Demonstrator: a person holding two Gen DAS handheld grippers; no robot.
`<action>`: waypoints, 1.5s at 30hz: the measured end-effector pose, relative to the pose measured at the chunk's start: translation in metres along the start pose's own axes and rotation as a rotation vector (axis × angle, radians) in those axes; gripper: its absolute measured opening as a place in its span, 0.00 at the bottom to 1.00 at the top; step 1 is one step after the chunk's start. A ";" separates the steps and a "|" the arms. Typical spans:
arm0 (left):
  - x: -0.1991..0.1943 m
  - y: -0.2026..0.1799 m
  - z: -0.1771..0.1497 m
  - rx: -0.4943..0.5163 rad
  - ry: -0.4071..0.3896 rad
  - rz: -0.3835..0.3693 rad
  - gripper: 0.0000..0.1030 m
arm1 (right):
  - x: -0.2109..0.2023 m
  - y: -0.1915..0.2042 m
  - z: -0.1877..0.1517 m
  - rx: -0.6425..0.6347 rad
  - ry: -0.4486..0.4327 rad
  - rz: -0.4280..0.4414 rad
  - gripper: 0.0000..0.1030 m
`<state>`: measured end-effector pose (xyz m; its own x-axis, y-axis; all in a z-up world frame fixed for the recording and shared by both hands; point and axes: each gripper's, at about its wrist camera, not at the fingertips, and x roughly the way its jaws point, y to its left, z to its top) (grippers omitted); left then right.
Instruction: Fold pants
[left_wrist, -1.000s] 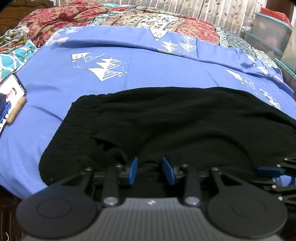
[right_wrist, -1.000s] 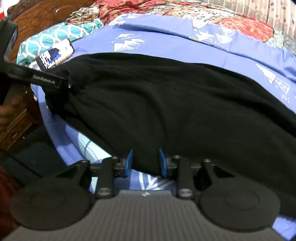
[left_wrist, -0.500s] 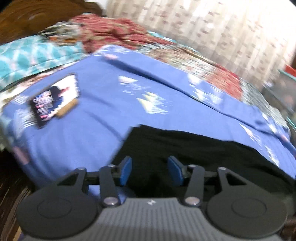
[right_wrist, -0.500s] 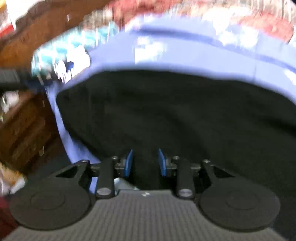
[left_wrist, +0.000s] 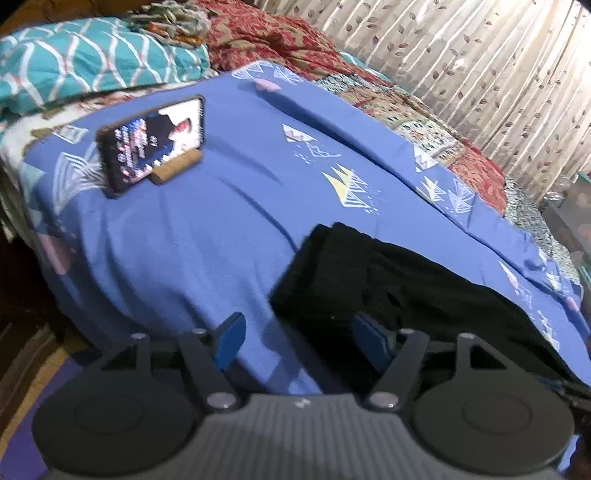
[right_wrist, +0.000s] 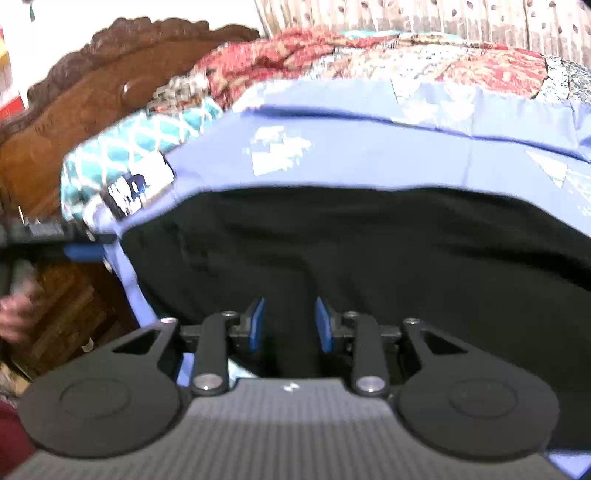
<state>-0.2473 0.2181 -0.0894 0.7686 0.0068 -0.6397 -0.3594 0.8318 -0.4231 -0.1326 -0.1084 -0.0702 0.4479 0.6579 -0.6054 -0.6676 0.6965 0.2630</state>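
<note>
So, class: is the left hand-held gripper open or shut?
Open: the left hand-held gripper has its blue pads wide apart, with blue sheet between them, beside the black pants.

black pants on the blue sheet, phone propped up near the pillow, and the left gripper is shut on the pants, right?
Not quite. In the left wrist view the left gripper is open, holding nothing. The pants do lie on the blue sheet, with the phone propped near the pillow.

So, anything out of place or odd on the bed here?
Only the phone, lit and propped on a small wooden stand on the blue sheet, well clear of the black pants. Nothing spilled or damaged.
</note>
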 end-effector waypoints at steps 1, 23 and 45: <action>0.001 -0.001 -0.002 -0.002 0.001 -0.007 0.65 | 0.002 0.003 0.003 -0.002 -0.004 0.011 0.31; 0.004 0.039 0.007 -0.188 -0.015 -0.146 0.89 | 0.036 0.025 0.030 0.038 0.087 0.054 0.30; 0.026 -0.029 -0.001 0.040 -0.011 -0.189 0.19 | 0.045 0.024 -0.001 0.069 0.169 0.097 0.32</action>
<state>-0.2170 0.1936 -0.0947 0.8263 -0.1455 -0.5441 -0.1873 0.8400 -0.5092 -0.1287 -0.0622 -0.0917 0.2734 0.6695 -0.6907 -0.6576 0.6541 0.3738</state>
